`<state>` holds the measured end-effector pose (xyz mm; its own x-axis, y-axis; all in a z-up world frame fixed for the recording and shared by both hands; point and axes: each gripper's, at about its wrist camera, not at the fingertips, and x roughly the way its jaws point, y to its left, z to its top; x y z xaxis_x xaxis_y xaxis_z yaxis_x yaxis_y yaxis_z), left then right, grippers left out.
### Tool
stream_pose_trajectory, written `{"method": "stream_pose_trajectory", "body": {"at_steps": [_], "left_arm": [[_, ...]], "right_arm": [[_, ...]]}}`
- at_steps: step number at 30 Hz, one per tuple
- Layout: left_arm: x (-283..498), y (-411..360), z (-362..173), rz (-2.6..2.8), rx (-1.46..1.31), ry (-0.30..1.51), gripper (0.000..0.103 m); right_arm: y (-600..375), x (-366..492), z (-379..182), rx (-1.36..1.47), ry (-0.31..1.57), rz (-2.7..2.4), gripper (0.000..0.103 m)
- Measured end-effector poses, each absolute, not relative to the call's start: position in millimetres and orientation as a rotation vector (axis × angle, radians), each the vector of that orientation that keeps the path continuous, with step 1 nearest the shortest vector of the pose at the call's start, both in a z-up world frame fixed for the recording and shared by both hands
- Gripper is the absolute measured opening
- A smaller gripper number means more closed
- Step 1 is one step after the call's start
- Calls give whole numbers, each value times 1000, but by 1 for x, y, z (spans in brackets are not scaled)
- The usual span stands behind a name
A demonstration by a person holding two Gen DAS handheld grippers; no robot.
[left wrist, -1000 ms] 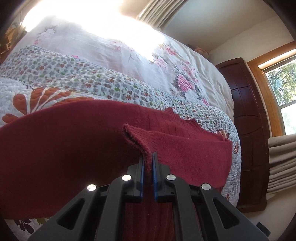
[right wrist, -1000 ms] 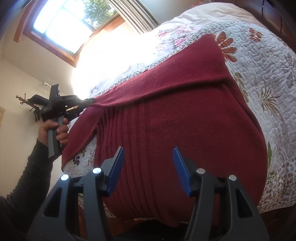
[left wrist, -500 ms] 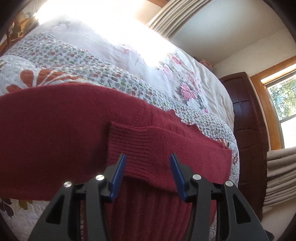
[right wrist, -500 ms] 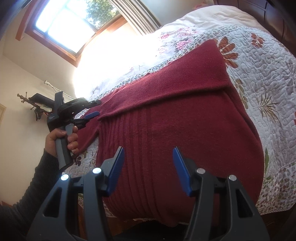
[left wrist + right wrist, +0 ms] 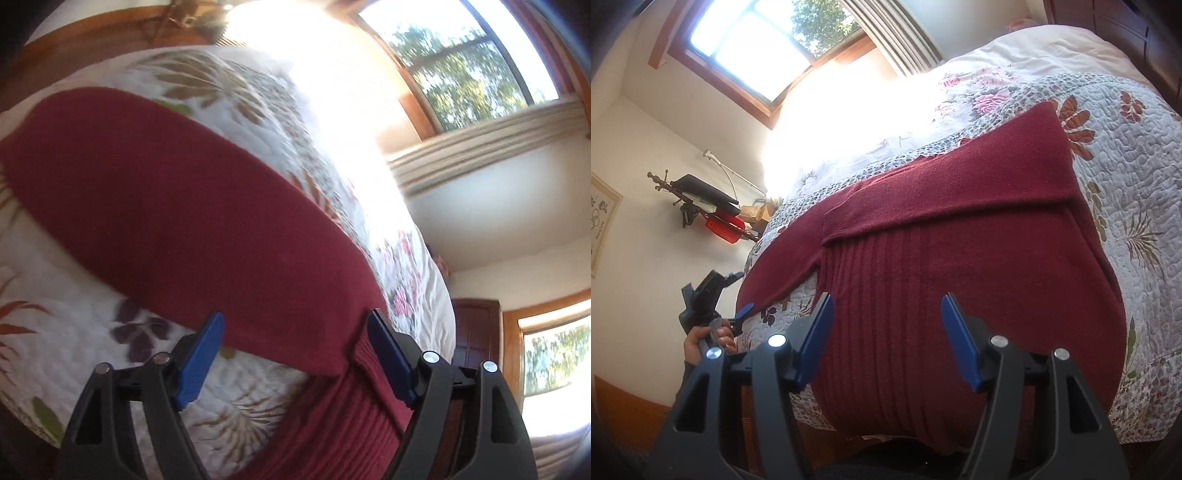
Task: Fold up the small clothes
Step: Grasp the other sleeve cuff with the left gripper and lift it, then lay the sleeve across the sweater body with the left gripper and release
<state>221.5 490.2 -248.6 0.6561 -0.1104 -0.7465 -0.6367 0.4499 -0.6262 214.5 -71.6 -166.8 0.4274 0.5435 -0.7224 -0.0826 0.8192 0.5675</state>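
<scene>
Sweater (image 5: 960, 266) spread on quilt (image 5: 1137, 155); sleeve (image 5: 166, 206) unfolded, window (image 5: 764, 40) behind.

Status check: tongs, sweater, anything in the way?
Left tongs open, empty, over the unfolded sleeve. Right tongs open above the sweater. One sleeve folded across. Nothing in the way.

My left wrist view is smeared with motion blur, so the quilt (image 5: 92, 325) pattern is hard to read. Glare from the window (image 5: 764, 48) washes out the far side of the bed in both views. The sweater's (image 5: 960, 258) hem drops behind my right tongs (image 5: 886, 339).
</scene>
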Motion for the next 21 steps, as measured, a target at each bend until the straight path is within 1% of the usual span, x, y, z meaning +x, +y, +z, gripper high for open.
{"method": "stream_pose_trajectory", "body": {"at_steps": [3,5,6,9,11,12,13,14,15,17,21], "left_arm": [[168,539,-258,564,-1156,758,80],[150,566,-263,647,-1196,713,81],[148,579,-267,670,-1210,700,84],[157,605,-278,697,-1242,688,85],[163,617,-279,707,-1229,687,83],[163,621,-278,722,-1211,695,66],[166,623,-277,752,-1180,740,46],[170,628,-275,778,-1145,776,11],[170,630,-272,778,-1146,759,8],[170,628,-257,785,-1123,728,8],[193,596,-192,671,-992,631,7]], "right_arm": [[-58,221,-163,462,1072,455,61],[-49,224,-160,443,1072,479,61],[-45,225,-158,437,1074,490,61],[-36,223,-157,425,1087,510,62],[-34,219,-157,415,1094,510,62],[-34,216,-157,416,1096,507,62],[-36,215,-157,419,1098,501,63],[-38,212,-158,425,1099,490,63],[-42,210,-159,435,1100,480,63],[-51,206,-160,454,1098,461,63],[-68,201,-159,485,1084,426,64]]}}
